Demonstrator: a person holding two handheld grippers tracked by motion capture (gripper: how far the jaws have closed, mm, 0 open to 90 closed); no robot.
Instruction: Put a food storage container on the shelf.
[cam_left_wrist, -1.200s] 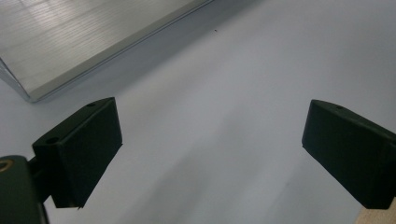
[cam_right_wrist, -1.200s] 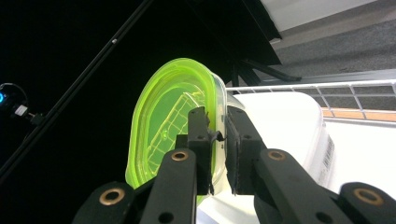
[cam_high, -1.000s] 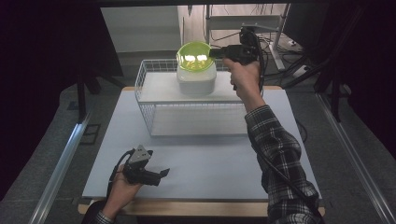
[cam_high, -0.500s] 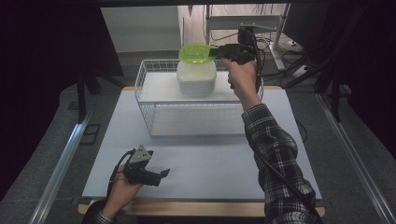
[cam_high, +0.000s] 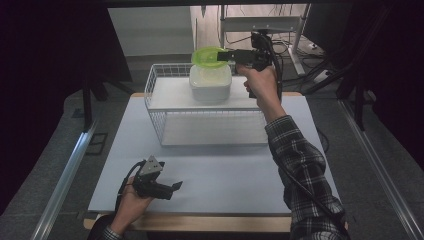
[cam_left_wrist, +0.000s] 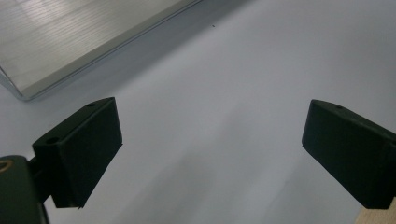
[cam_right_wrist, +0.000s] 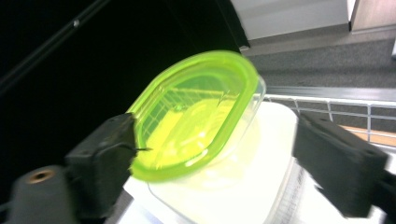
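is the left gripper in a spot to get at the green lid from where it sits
Probably not. The left gripper rests open at the table's near edge, and the wire basket stands between it and the green lid, by the right gripper.

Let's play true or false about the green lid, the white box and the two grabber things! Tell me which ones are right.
1. The green lid is see-through green. True.
2. The white box stands in the wire basket. True.
3. The left gripper is holding the lid. False: it is near the front of the table, its jaws wide apart with nothing between them.
4. The lid lies flat on the floor. False: it is tilted over the white box, beside the right gripper.
5. The right gripper's jaws are pressed together. False: in the right gripper view they stand far apart, one of them at the lid's rim.
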